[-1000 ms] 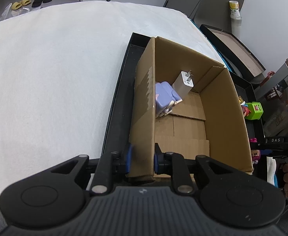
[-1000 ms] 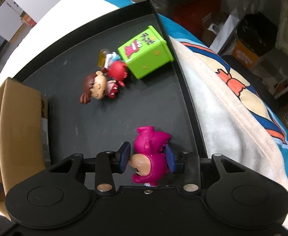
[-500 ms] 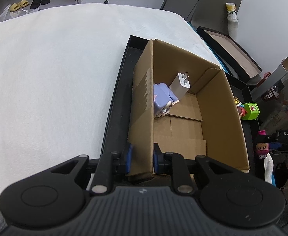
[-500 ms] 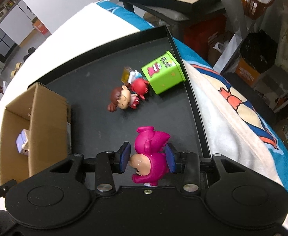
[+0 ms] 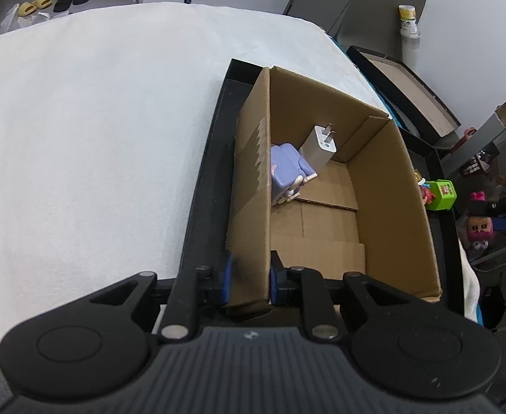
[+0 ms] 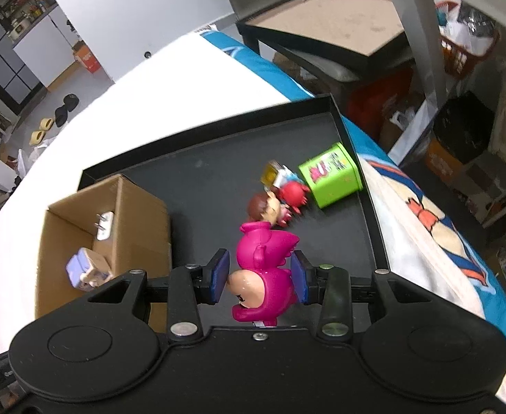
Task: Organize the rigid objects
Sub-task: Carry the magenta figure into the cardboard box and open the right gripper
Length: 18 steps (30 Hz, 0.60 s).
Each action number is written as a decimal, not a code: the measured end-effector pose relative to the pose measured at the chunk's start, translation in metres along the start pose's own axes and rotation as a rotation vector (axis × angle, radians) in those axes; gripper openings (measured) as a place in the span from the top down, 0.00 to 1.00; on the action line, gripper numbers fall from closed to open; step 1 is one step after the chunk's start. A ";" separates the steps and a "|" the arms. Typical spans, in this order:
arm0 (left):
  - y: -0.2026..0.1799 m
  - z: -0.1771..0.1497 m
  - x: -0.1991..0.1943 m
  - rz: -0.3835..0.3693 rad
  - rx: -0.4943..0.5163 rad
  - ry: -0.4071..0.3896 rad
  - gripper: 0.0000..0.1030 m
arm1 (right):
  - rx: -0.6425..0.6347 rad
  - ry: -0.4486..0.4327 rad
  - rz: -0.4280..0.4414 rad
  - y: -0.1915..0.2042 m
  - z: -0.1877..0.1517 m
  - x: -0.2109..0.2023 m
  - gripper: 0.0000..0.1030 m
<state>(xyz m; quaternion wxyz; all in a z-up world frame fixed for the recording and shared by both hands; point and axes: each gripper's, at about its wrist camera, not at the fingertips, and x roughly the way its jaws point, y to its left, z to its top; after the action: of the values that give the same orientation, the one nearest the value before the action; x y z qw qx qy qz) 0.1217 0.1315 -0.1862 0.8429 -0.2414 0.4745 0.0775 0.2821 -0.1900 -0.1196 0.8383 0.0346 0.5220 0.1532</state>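
Left gripper [image 5: 249, 281]: clamped on the cardboard box [image 5: 391, 186] near wall, steadying it at the tray's [image 6: 360, 241] left edge. Right gripper [image 6: 258, 281]: closed on the pink figure [image 6: 263, 276], apparently lifted above the tray. Advice: centre over the box opening, lower, then release beside the charger [image 5: 318, 148].

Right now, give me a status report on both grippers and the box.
Left gripper clamped on cardboard box wall. Right gripper holding pink figure above black tray. Box holds charger, purple toy; nothing blocking.
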 end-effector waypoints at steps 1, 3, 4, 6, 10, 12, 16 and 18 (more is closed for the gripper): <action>0.000 0.000 0.000 -0.002 0.001 0.000 0.81 | -0.007 -0.004 0.001 0.003 0.001 -0.002 0.62; 0.001 0.000 0.000 -0.008 -0.001 0.000 0.81 | -0.024 -0.012 0.003 0.011 0.003 -0.006 0.62; 0.002 0.000 0.000 -0.009 -0.002 0.000 0.81 | -0.031 -0.016 0.005 0.014 0.004 -0.008 0.62; 0.002 0.000 0.000 -0.011 -0.001 0.000 0.81 | -0.044 -0.026 0.010 0.022 0.006 -0.012 0.62; 0.003 -0.001 -0.001 -0.020 0.002 -0.003 0.80 | -0.064 -0.039 0.027 0.035 0.008 -0.018 0.62; 0.005 -0.001 -0.001 -0.024 0.000 -0.004 0.80 | -0.079 -0.040 0.033 0.042 0.009 -0.019 0.62; 0.005 -0.001 -0.002 -0.028 -0.004 -0.006 0.80 | -0.099 -0.041 0.044 0.054 0.010 -0.021 0.62; 0.005 -0.001 -0.002 -0.029 -0.003 -0.008 0.80 | -0.106 -0.041 0.050 0.060 0.011 -0.021 0.62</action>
<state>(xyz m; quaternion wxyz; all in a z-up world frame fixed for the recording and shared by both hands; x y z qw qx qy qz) 0.1178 0.1358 -0.1869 0.8456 -0.2490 0.4674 0.0668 0.2699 -0.1380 -0.0830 0.8455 0.0061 0.4948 0.2007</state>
